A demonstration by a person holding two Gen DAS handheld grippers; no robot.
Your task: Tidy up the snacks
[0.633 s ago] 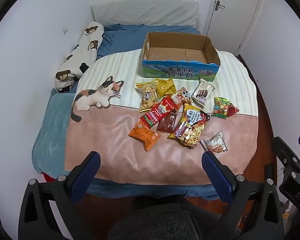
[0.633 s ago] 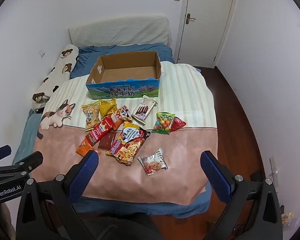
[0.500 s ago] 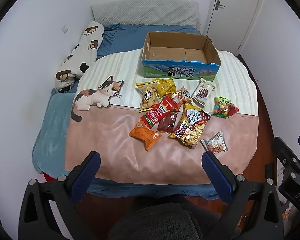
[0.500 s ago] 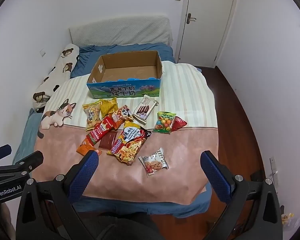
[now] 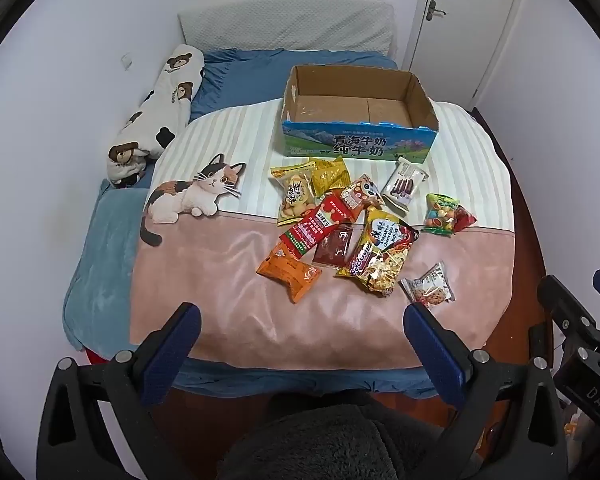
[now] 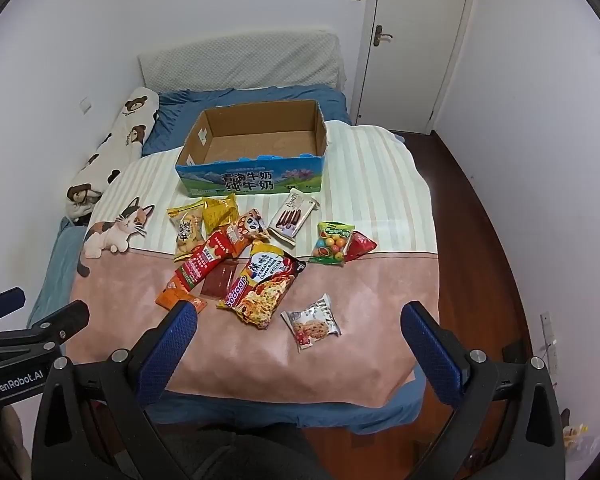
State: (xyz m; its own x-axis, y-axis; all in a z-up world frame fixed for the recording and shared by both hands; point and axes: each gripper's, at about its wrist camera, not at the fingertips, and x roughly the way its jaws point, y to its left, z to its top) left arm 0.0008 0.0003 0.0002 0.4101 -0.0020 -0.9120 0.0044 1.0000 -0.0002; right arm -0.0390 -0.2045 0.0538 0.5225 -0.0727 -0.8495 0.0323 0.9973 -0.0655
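Several snack packets lie in a loose pile on the bed blanket (image 5: 228, 312): an orange packet (image 5: 290, 272), a noodle bag (image 5: 380, 258), a cookie packet (image 5: 430, 286) and a green candy bag (image 5: 442, 214). An empty cardboard box (image 5: 356, 114) stands behind them. The box (image 6: 256, 148), noodle bag (image 6: 266, 284) and cookie packet (image 6: 312, 324) also show in the right wrist view. My left gripper (image 5: 300, 314) is open and empty, short of the pile. My right gripper (image 6: 298, 314) is open and empty, held near the cookie packet.
A bear-print bolster (image 5: 156, 118) lies along the left wall. A grey pillow (image 5: 288, 26) sits at the head of the bed. A white door (image 6: 416, 40) is at the back right. Wooden floor (image 6: 480, 220) runs along the right side of the bed.
Both views have shifted slightly; the right gripper has drifted a little to the left and forward. No snack has moved.
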